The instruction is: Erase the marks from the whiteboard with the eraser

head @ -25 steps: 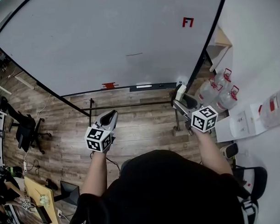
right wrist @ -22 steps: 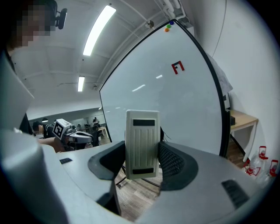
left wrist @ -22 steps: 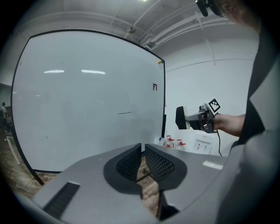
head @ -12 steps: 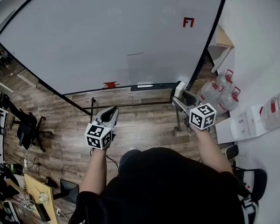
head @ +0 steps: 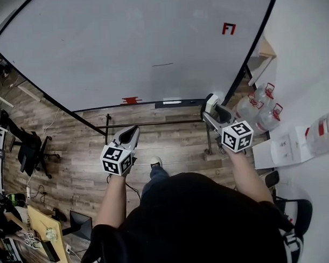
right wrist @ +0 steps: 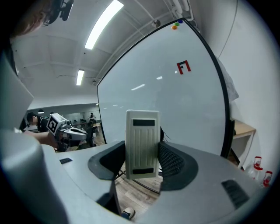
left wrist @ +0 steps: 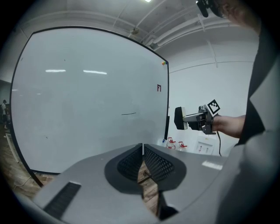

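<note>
Jaws of the right gripper (right wrist: 142,154) pinch the eraser (right wrist: 141,131) upright (before the whiteboard (right wrist: 183,105)); the left gripper (left wrist: 142,152) has its jaws pressed together.

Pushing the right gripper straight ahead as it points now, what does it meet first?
Probably the whiteboard: the eraser shut in the right gripper faces its lower part, with nothing visible between them. How far off is unclear.

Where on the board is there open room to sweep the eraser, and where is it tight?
The whiteboard is bare left of the short black line and between that line and the red mark up right. Tight spots: the right edge beside the water jugs, and the bottom ledge with its red item. The right tool grips the eraser.
</note>
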### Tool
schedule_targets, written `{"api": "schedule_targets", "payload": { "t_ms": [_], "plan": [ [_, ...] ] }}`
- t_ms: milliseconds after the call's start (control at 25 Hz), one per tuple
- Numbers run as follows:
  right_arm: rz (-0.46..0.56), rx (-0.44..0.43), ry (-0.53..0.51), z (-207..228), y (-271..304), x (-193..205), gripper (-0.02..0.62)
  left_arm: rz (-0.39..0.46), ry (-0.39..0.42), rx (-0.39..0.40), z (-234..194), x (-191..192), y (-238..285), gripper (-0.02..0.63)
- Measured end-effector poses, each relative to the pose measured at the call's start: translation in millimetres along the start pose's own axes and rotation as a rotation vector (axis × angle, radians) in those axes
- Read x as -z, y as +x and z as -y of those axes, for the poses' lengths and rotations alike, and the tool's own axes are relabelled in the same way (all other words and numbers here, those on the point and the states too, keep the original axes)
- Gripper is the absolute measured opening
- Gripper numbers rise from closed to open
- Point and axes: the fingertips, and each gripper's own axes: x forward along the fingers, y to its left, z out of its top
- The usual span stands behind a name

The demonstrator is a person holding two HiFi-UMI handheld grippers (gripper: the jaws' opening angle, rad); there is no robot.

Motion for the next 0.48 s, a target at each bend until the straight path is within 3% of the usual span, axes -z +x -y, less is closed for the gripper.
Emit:
{"api": "schedule_targets", "payload": {
  "t_ms": [480],
  "plan": [
    [-0.002,0.057,0.008,16.8,31.1,-9.9,0.229,0.006,-0.001,0.031,-36.1,-12.6,26.5,0.021]
  ]
}}
